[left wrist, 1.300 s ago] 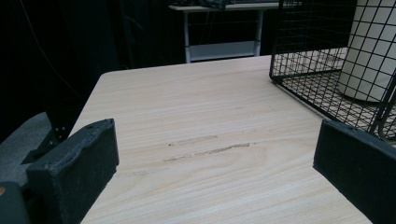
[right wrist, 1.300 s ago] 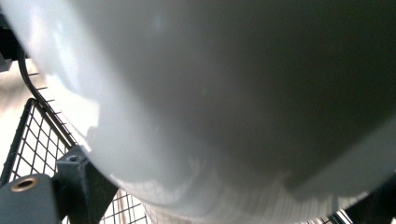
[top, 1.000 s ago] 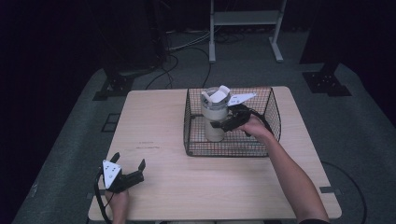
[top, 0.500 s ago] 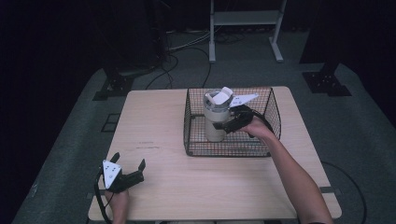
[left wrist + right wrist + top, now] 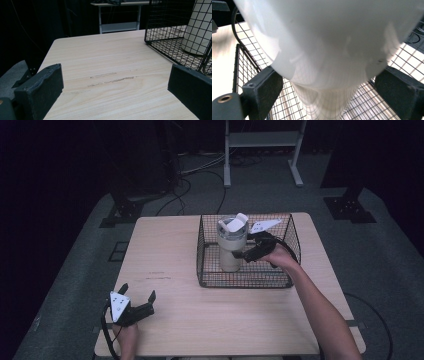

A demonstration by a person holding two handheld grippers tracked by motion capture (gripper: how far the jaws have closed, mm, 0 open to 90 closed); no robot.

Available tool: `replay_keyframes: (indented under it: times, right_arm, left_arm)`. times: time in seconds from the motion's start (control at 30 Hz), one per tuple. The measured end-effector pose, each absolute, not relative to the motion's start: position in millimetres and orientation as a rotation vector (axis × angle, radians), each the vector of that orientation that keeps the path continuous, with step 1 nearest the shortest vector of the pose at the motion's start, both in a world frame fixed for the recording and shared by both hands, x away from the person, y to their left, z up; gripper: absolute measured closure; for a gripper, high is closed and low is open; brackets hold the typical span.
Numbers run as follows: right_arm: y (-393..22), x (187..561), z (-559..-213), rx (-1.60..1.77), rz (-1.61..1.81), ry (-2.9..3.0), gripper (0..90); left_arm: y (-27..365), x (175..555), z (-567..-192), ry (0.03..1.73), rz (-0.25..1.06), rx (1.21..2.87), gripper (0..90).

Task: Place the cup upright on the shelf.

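Note:
A white tumbler with a flip lid stands upright inside a black wire basket at the back right of the table. My right gripper reaches into the basket from the right, and its jaws flank the tumbler, spread wide and open. In the right gripper view the tumbler's body bulges between the two pads, close to both. My left gripper rests open near the table's front left corner with nothing between its jaws, pointing toward the basket.
The light wooden table has bare room left of the basket and along the front. A scuff mark lies ahead of the left gripper. Beyond the table are cables and a metal stand on the floor.

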State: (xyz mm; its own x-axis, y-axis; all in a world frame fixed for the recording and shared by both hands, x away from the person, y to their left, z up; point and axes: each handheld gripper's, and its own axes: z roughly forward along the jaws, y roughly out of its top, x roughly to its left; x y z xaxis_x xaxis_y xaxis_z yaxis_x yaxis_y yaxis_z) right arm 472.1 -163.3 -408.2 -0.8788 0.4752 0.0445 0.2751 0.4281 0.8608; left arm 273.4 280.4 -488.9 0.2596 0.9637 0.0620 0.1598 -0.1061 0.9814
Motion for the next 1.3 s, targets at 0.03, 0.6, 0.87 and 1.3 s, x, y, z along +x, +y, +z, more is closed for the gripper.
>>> replay_keyframes:
  times: [0.03, 0.6, 0.87, 1.3]
  right_arm:
    - [-164, 471, -407, 0.667, 1.430, 2.473, 8.0]
    - [-194, 453, -387, 0.796, 1.461, 2.414, 8.3]
    - [-200, 441, -374, 0.771, 1.449, 2.404, 8.3]
    - [-216, 419, -355, 0.737, 1.442, 2.392, 8.3]
  left_arm:
    - [280, 273, -489, 1.096, 0.989, 1.509, 0.0]
    - [280, 273, -489, 1.096, 0.993, 1.513, 0.0]
    - [280, 273, -489, 1.096, 0.995, 1.514, 0.0]
    - [279, 274, -489, 1.098, 0.997, 1.520, 0.0]
